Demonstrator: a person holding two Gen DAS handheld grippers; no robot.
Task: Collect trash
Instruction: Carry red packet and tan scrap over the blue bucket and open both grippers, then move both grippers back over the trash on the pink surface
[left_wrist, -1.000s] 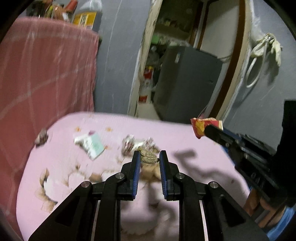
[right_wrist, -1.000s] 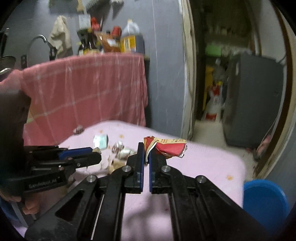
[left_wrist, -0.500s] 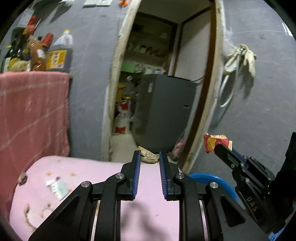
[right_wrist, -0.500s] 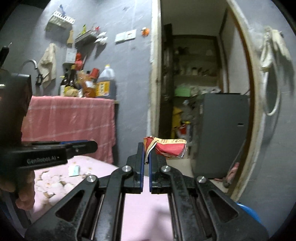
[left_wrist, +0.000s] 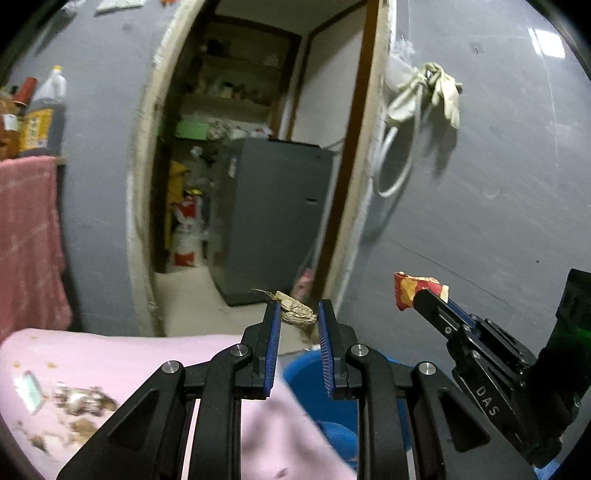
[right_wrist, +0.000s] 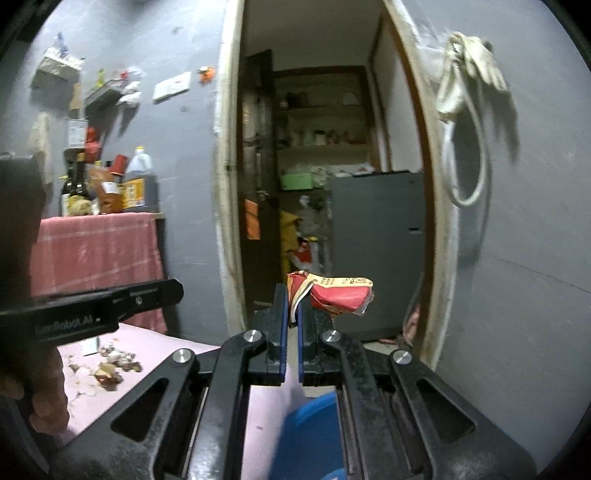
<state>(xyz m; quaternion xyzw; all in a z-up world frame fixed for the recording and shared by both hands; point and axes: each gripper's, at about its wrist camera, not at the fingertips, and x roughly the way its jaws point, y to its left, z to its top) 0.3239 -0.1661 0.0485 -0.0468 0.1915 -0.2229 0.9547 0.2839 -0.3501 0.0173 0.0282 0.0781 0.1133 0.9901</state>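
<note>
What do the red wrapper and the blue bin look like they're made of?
Red wrapper: thin printed plastic film, likely glossy; it is crumpled and holds sharp creases. Blue bin: probably molded plastic, smooth and evenly coloured, though blurred here.

The pink cloth-covered table (left_wrist: 122, 354) lies below and left of the left hand-held gripper (left_wrist: 297, 314). On its far-left part lie a small pale green-and-white packet (left_wrist: 32, 390), crumpled silvery wrappers (left_wrist: 79, 398) and brown scattered scraps (left_wrist: 79, 428).
</note>
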